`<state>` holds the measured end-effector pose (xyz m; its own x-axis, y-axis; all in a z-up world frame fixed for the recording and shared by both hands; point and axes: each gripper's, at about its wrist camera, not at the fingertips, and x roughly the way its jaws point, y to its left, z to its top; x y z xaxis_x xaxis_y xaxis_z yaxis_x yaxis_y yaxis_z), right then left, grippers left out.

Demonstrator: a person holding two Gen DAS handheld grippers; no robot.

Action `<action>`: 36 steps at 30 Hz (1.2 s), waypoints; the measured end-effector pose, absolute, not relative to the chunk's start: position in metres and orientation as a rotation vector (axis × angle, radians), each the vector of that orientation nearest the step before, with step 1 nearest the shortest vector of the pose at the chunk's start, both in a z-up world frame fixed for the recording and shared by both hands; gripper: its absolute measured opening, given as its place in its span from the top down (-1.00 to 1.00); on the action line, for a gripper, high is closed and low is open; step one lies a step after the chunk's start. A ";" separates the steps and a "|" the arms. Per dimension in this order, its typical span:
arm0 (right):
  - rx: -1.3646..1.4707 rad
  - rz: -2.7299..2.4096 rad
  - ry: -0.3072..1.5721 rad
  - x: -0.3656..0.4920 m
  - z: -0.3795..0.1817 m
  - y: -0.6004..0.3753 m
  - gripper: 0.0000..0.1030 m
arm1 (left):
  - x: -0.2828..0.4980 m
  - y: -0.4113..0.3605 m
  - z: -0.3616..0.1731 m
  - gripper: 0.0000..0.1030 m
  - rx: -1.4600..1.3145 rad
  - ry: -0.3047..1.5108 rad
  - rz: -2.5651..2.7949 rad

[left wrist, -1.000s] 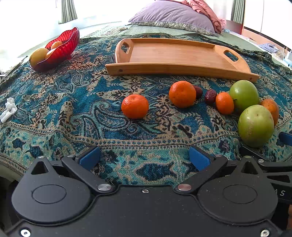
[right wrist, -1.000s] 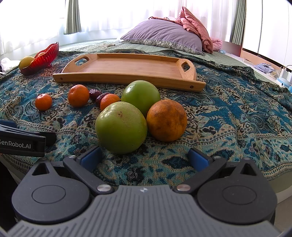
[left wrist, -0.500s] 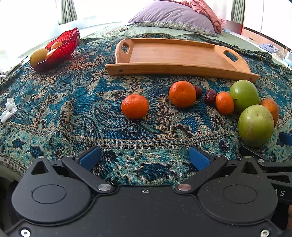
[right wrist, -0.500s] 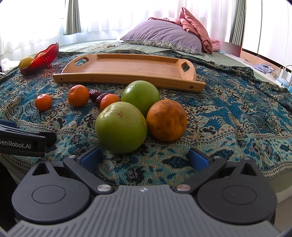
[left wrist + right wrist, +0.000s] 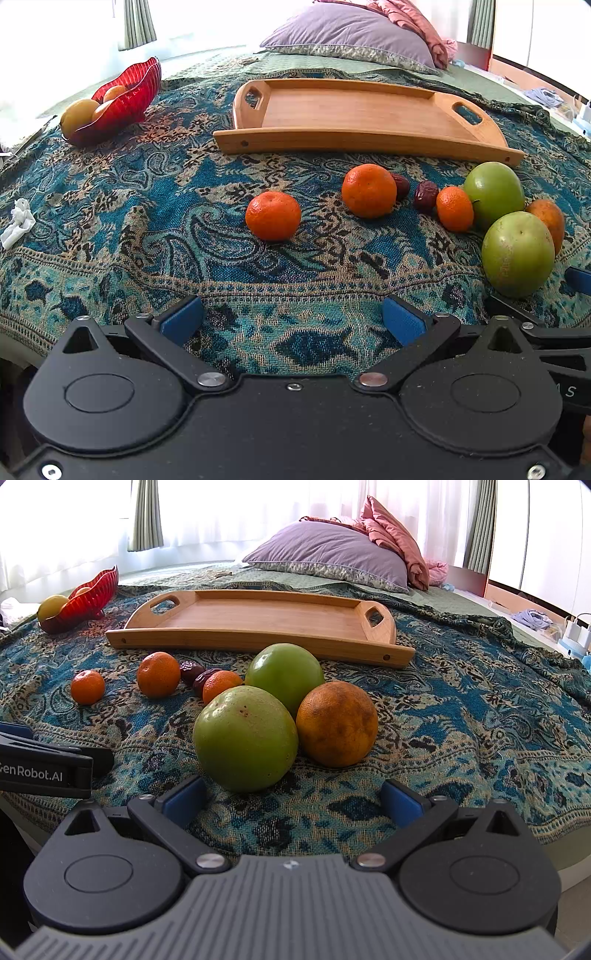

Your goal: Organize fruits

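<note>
Fruit lies on a patterned blue cloth in front of an empty wooden tray [image 5: 354, 110] [image 5: 258, 616]. Three small tangerines [image 5: 273, 216] [image 5: 368, 190] [image 5: 454, 208], two dark dates [image 5: 425, 195], two green apples [image 5: 245, 738] [image 5: 285, 675] and a large orange [image 5: 336, 723] form a loose row. My left gripper [image 5: 291, 321] is open and empty, near the cloth's front edge, in front of the left tangerine. My right gripper [image 5: 291, 801] is open and empty, just in front of the near green apple.
A red bowl [image 5: 125, 99] with yellow and orange fruit stands at the back left. A crumpled white paper [image 5: 16, 221] lies at the left edge. A purple pillow [image 5: 325, 554] lies behind the tray. The left gripper's side shows in the right wrist view [image 5: 44, 764].
</note>
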<state>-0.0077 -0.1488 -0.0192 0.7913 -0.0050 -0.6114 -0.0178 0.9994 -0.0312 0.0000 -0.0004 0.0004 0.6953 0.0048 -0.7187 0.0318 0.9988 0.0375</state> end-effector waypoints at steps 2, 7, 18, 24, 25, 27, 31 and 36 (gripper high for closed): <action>-0.036 0.007 0.658 -0.008 -0.019 -0.149 -1.00 | 0.000 0.000 0.000 -1.00 0.049 0.801 -0.015; -0.036 0.006 0.656 -0.007 -0.020 -0.149 -1.00 | 0.000 0.000 0.000 -1.00 0.048 0.801 -0.015; -0.037 0.005 0.654 -0.008 -0.020 -0.148 -1.00 | 0.000 -0.001 0.000 -1.00 0.049 0.799 -0.015; -0.035 0.005 0.650 -0.010 -0.020 -0.148 -1.00 | 0.002 0.001 0.002 -1.00 0.054 0.798 -0.013; -0.034 0.003 0.647 -0.008 -0.017 -0.150 -1.00 | 0.003 0.001 0.002 -1.00 0.056 0.800 -0.013; -0.037 -0.001 0.638 -0.008 -0.017 -0.150 -1.00 | 0.003 0.001 0.004 -1.00 0.052 0.801 -0.014; -0.041 -0.009 0.637 -0.008 -0.017 -0.149 -1.00 | 0.000 -0.001 0.006 -1.00 0.050 0.791 -0.026; -0.053 -0.037 0.624 -0.009 -0.020 -0.148 -1.00 | -0.003 0.002 0.003 -1.00 0.059 0.771 -0.037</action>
